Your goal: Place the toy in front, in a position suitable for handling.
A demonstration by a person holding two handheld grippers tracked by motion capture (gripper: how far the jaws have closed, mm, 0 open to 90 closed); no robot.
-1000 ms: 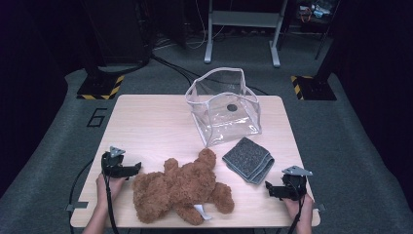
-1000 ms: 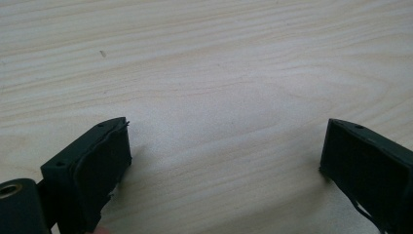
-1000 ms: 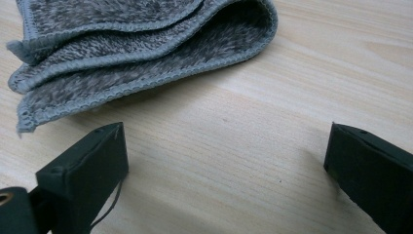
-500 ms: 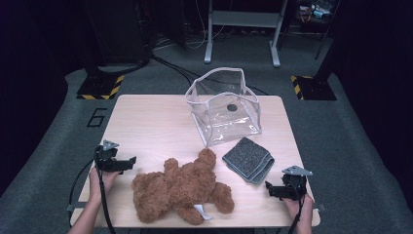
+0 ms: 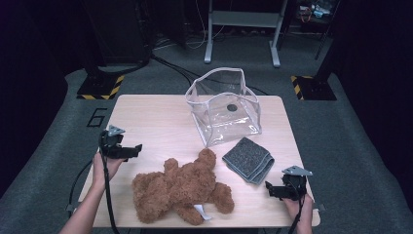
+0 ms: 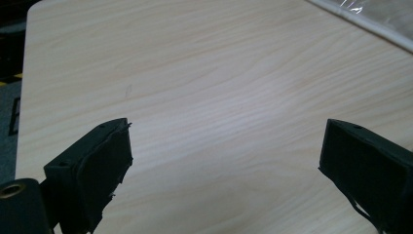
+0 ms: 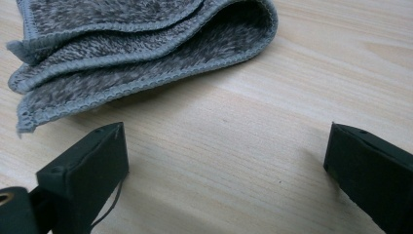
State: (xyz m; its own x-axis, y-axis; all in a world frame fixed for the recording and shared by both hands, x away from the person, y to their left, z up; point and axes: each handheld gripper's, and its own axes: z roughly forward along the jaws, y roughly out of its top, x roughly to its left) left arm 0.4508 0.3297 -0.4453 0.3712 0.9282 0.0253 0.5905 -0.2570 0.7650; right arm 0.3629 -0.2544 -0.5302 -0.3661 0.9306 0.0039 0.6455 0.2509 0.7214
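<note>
A brown teddy bear [image 5: 181, 189] lies on the wooden table [image 5: 156, 122] near its front edge. Right of it rests a folded grey cloth [image 5: 248, 160], close ahead of the jaws as the grey cloth [image 7: 136, 48] in the right gripper view. A clear plastic bag [image 5: 225, 108] stands open at the table's back middle. My left gripper [image 5: 135, 149] is open above the table's left side, left of the bear, over bare wood. My right gripper [image 5: 271, 189] is open at the front right corner, just short of the cloth.
A corner of the clear bag [image 6: 370, 24] shows at the top right of the left gripper view. Dark floor surrounds the table, with a metal stand [image 5: 241, 29] behind it and yellow-black striped bases [image 5: 100, 87] at either side.
My left gripper has risen and moved toward the back along the table's left side. The right gripper has barely shifted.
</note>
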